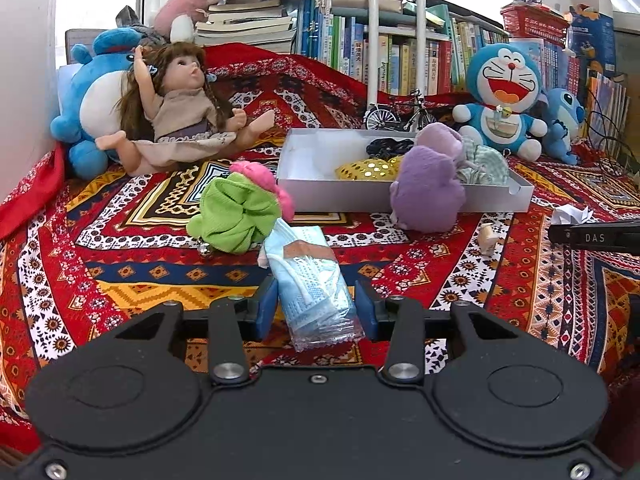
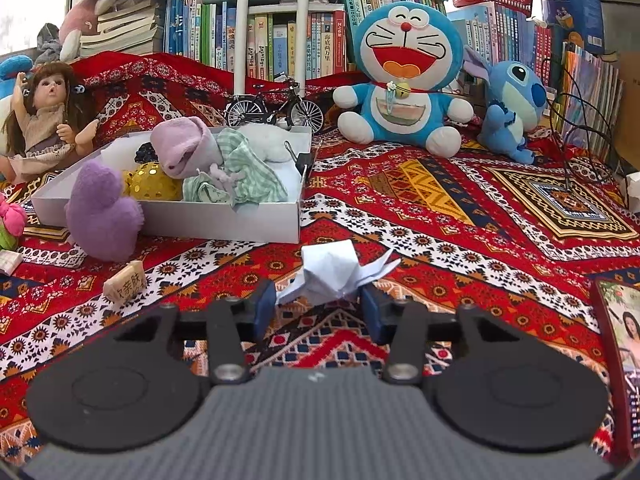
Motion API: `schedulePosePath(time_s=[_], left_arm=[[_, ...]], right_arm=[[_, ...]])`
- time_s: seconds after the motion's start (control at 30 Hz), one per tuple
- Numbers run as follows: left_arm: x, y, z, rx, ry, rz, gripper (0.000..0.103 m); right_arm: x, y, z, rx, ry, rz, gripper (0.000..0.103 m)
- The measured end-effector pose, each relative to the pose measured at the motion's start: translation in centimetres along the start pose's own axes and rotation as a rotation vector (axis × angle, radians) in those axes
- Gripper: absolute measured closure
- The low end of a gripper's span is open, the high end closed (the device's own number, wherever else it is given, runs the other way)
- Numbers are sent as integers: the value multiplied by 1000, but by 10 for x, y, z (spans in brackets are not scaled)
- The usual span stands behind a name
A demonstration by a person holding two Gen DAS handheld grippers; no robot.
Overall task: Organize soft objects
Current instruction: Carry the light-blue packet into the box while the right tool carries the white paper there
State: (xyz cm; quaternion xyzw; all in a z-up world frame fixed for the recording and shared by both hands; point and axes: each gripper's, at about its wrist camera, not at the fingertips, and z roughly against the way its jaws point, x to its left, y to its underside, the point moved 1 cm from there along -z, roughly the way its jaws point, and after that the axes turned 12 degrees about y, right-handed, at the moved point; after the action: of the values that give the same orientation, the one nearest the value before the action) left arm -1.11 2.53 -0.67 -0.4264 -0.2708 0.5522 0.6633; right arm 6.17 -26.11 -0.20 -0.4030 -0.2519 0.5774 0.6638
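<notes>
My left gripper (image 1: 316, 308) is open, its blue pads on either side of a wrapped light-blue face mask pack (image 1: 310, 280) lying on the patterned cloth. A green scrunchie (image 1: 234, 216) with a pink piece (image 1: 264, 180) lies just beyond. A purple plush (image 1: 428, 192) leans against the white tray (image 1: 320, 196), which holds a gold sequin item (image 1: 368, 170), a dark scrunchie, purple and green-checked cloths. My right gripper (image 2: 318, 306) is open around a white folded paper figure (image 2: 332, 272). The tray (image 2: 224, 220) and purple plush (image 2: 100, 212) show at left in the right wrist view.
A doll (image 1: 180, 108), blue whale plush (image 1: 92, 100), Doraemon plush (image 1: 500, 100), Stitch plush (image 2: 512, 104) and model bicycle (image 2: 276, 108) stand at the back before bookshelves. A small wooden block (image 2: 124, 286) lies on the cloth. A magazine (image 2: 624, 352) lies at right.
</notes>
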Motion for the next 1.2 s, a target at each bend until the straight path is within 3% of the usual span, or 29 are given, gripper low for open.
schedulePosePath(time_s=[0.27,0.73,1.2], left_arm=[[-4,-6,0,-5,30,-12,63],[-7,-21,1,-35,53,-28,63],[-8,-66,-16,-54,73,-48,63]], right_arm=[[-4,1,3,1,0,-27,64],[-8,-3,13,-28,-7,-36,64],[-3,-22,21,-60,-41,-38,64]])
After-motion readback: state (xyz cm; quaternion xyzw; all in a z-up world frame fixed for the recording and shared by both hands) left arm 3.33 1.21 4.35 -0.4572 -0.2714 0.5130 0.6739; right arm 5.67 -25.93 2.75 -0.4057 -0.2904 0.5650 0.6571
